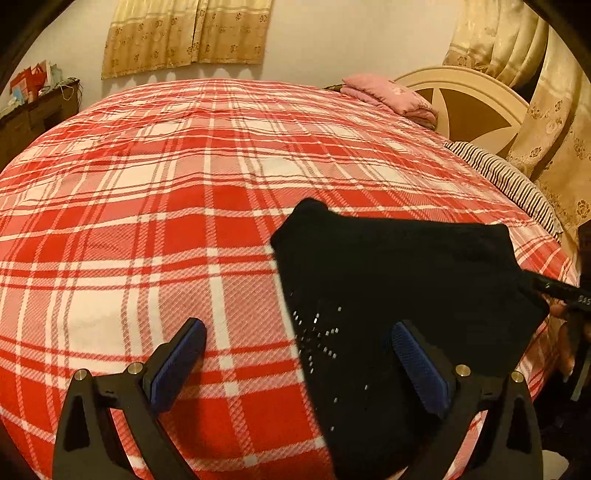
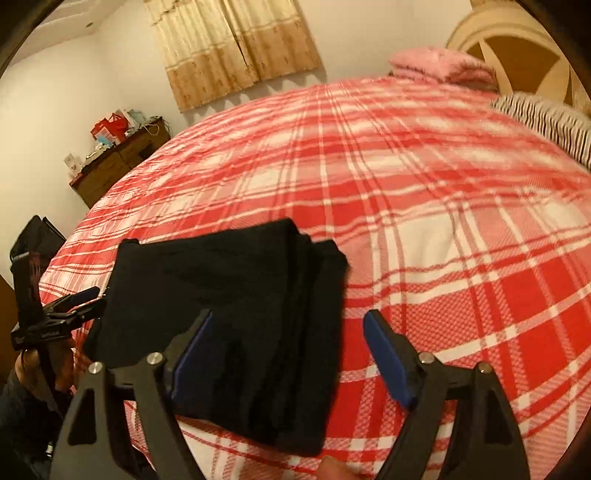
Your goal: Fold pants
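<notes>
Black pants (image 1: 399,295) lie folded into a compact stack on the red plaid bed (image 1: 147,206), near its front edge. They also show in the right wrist view (image 2: 236,317). My left gripper (image 1: 299,332) is open and empty, hovering over the pants' left edge; small shiny studs show on the fabric between its pads. My right gripper (image 2: 288,325) is open and empty above the pants' right edge. The left gripper also appears at the far left of the right wrist view (image 2: 81,301). The right gripper shows at the right edge of the left wrist view (image 1: 565,291).
A pink folded blanket (image 1: 388,94) and a striped pillow (image 1: 509,181) lie near the cream headboard (image 1: 469,99). A dark wooden dresser (image 2: 118,162) with clutter stands by the far wall. Curtains (image 1: 184,33) hang behind the bed.
</notes>
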Demonstrator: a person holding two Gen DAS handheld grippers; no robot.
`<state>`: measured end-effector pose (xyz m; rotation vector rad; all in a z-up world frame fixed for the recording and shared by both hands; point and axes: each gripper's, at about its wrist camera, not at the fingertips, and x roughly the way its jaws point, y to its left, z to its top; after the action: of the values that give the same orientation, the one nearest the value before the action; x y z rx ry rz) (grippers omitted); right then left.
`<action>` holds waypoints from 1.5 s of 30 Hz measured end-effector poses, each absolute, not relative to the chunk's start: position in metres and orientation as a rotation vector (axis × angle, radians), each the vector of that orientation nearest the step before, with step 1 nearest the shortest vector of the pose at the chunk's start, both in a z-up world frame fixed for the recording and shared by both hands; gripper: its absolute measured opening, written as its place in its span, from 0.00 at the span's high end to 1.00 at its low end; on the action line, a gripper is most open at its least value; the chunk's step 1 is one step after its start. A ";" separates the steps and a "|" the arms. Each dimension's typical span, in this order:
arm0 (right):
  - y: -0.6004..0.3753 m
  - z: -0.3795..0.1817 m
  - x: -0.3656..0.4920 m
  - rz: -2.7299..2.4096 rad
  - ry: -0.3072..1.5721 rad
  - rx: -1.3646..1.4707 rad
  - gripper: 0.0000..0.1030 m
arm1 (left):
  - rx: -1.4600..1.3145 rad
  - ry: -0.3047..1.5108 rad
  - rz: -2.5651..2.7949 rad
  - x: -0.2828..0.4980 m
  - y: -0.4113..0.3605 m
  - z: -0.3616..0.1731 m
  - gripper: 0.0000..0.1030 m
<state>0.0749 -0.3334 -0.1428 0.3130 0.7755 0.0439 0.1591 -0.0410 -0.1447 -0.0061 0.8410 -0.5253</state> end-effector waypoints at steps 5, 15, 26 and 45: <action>-0.339 -0.153 0.088 0.090 0.798 0.359 0.27 | -0.014 0.835 -0.543 0.164 -0.048 -0.142 0.01; -0.347 -0.158 0.094 0.151 0.794 0.418 0.46 | -0.037 0.877 -0.595 0.169 -0.061 -0.145 0.02; -0.335 -0.142 0.082 0.223 0.752 0.439 0.69 | -0.037 0.839 -0.651 0.157 -0.056 -0.135 0.80; -0.222 -0.060 0.169 0.428 0.657 0.170 0.72 | -0.170 0.635 -0.410 0.163 0.076 -0.070 0.89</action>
<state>0.1694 -0.2225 -0.0598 0.1696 0.6566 0.4280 0.1633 0.0764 -0.0701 -0.1705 0.6354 -0.4100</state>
